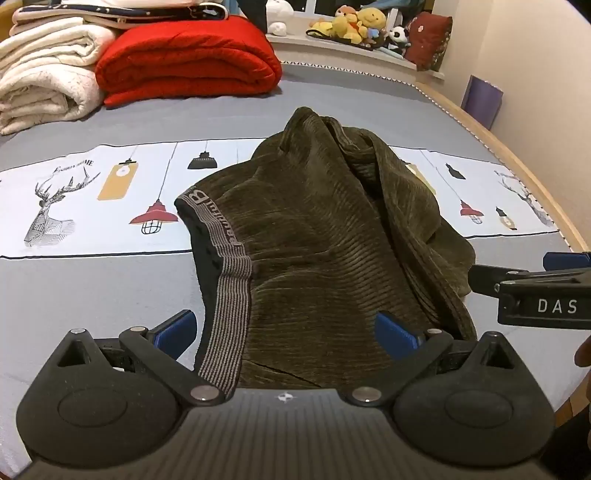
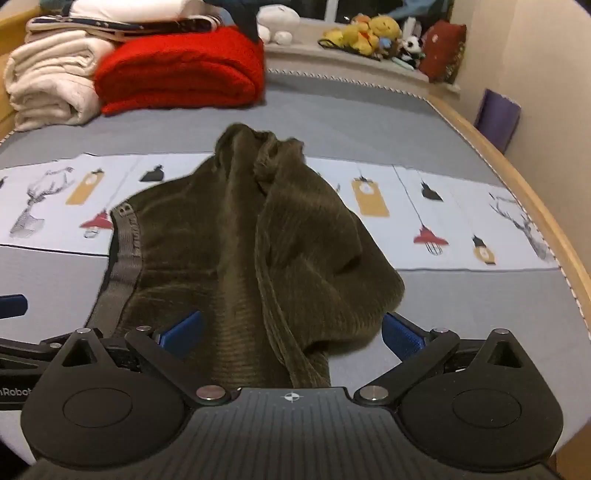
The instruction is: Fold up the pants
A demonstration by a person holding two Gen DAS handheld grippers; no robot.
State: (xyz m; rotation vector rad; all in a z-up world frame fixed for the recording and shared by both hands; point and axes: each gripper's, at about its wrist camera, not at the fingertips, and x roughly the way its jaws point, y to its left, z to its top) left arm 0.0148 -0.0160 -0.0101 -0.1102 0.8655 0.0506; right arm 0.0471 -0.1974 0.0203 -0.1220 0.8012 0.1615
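Olive-green corduroy pants (image 1: 314, 229) lie bunched on the grey bed, with a striped grey waistband (image 1: 229, 288) at their left edge. My left gripper (image 1: 284, 332) is open, its blue fingers (image 1: 177, 330) straddling the near waistband corner. The right gripper's black body (image 1: 535, 295) shows at that view's right edge. In the right wrist view the pants (image 2: 258, 251) lie ahead, and my right gripper (image 2: 291, 332) is open over their near right part, with one finger (image 2: 184, 328) on the fabric and the other (image 2: 400, 334) over the sheet.
A folded red blanket (image 1: 188, 62) and cream blankets (image 1: 44, 70) are stacked at the far left. Plush toys (image 1: 358, 26) sit on the ledge behind. A printed white strip (image 1: 74, 199) crosses the bed. The wooden bed edge (image 1: 517, 166) curves along the right.
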